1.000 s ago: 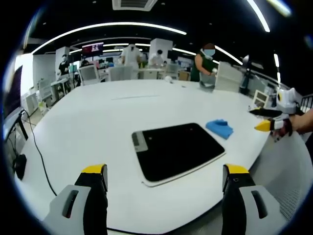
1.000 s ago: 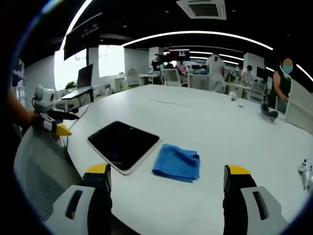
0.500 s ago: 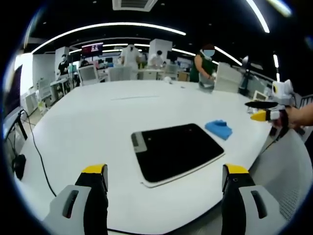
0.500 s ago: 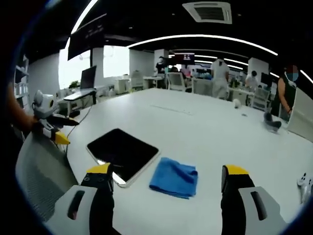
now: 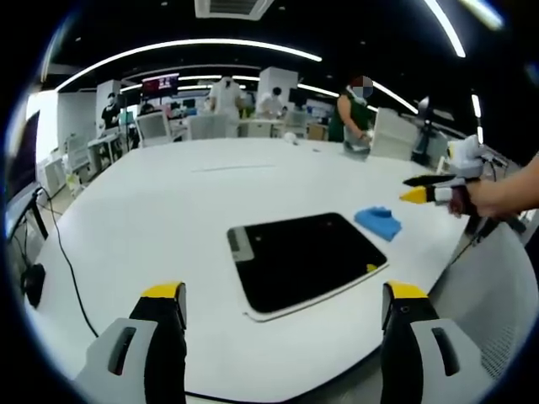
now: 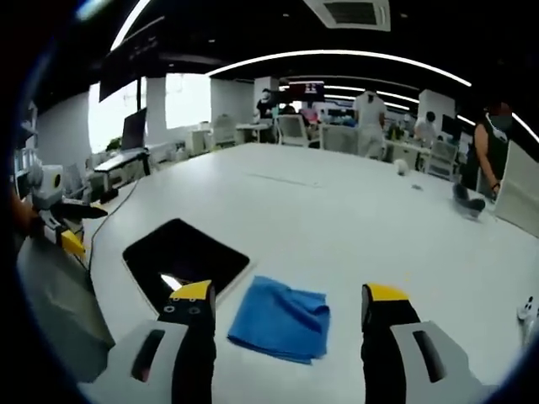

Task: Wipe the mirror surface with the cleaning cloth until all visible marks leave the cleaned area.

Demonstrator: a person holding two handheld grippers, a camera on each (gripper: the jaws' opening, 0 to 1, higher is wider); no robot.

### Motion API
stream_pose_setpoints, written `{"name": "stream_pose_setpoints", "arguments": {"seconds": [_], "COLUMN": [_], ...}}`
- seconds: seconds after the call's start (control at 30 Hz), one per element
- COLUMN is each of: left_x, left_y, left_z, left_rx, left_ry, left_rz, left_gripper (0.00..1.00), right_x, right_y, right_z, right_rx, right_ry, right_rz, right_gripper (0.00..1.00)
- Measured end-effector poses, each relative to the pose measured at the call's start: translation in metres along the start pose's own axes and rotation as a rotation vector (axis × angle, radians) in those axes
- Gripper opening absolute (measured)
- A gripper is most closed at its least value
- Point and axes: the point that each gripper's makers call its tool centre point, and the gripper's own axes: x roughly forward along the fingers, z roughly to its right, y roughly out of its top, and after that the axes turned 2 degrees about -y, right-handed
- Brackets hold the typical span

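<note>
The job stands at its first step: picking up the cloth (image 6: 280, 320), with no wiping begun. It lies crumpled flat on the white worktop (image 6: 354, 219), just beside the mirror (image 6: 184, 259) and apart from its edge by a thin strip of worktop. In the right gripper view the right gripper (image 6: 287, 296) hangs above the cloth with its fingers spread wide and empty, the cloth lying between them. In the left gripper view the left gripper (image 5: 284, 296) is also open and holds nothing, back near the worktop's near edge, facing the mirror.

The next move, as I judge it, calls for lowering the right gripper straight onto the cloth and closing on a raised fold, since a flat cloth gives little to pinch; then carrying it across onto the glass.

The mirror is a dark rounded rectangle with a pale rim, lying flat, face up. In the left gripper view its long axis runs slantwise, from near left to far right, toward the cloth at its far right corner. Any marks on it are too faint to make out.
</note>
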Motion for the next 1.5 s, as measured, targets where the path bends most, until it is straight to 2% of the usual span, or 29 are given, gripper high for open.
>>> {"name": "stream_pose_setpoints", "arguments": {"seconds": [0.2,0.37,0.47,0.67,0.8,0.87,0.93,0.97,1.0,1.07,1.13,1.17,1.23,1.27,1.5], "left_x": [0.0,0.0,0.0,0.0,0.001,0.001,0.001,0.001,0.001,0.001,0.001,0.001,0.001,0.001,0.002], "left_y": [-0.003,-0.005,-0.005,-0.006,-0.007,-0.007,-0.007,-0.007,-0.007,-0.007,-0.007,-0.007,-0.006,-0.006,-0.007], "left_z": [0.0,0.0,-0.001,-0.003,-0.002,-0.003,-0.005,-0.006,-0.006,-0.007,-0.008,-0.008,-0.007,-0.006,-0.005], "left_rx": [0.004,0.005,0.003,-0.003,0.0,0.002,0.007,0.007,0.007,0.011,0.005,0.005,0.007,0.006,0.01], "left_ry": [-0.002,-0.005,-0.003,0.001,-0.004,-0.003,0.001,0.007,0.009,0.016,0.018,0.017,0.014,0.01,0.004], "left_rz": [-0.02,-0.033,-0.032,-0.036,-0.041,-0.042,-0.035,-0.038,-0.038,-0.034,-0.037,-0.037,-0.034,-0.032,-0.034], "left_gripper": [0.96,0.95,0.95,0.95,0.95,0.95,0.95,0.95,0.95,0.96,0.96,0.97,0.97,0.97,0.97], "right_x": [0.023,0.034,0.043,0.047,0.049,0.051,0.051,0.051,0.052,0.054,0.054,0.054,0.053,0.052,0.049], "right_y": [-0.028,-0.033,-0.04,-0.053,-0.051,-0.051,-0.05,-0.05,-0.049,-0.051,-0.05,-0.05,-0.049,-0.045,-0.027], "right_z": [-0.002,-0.001,-0.002,0.002,0.002,0.001,-0.004,-0.005,-0.005,-0.006,-0.001,-0.002,-0.002,-0.001,0.003], "right_rx": [-0.003,-0.005,-0.004,-0.002,-0.01,-0.009,-0.07,-0.168,-0.199,-0.04,-0.004,-0.024,0.042,0.091,0.118], "right_ry": [-0.003,-0.005,0.0,-0.018,-0.027,-0.024,-0.017,-0.031,-0.042,-0.051,-0.056,-0.052,-0.048,-0.046,-0.051], "right_rz": [-0.074,-0.086,-0.104,-0.145,-0.139,-0.138,-0.154,-0.178,-0.176,-0.175,-0.174,-0.176,-0.182,-0.161,-0.139], "right_gripper": [0.54,0.41,0.39,0.27,0.26,0.23,0.13,0.06,0.04,0.04,0.03,0.03,0.03,0.03,0.03]}}
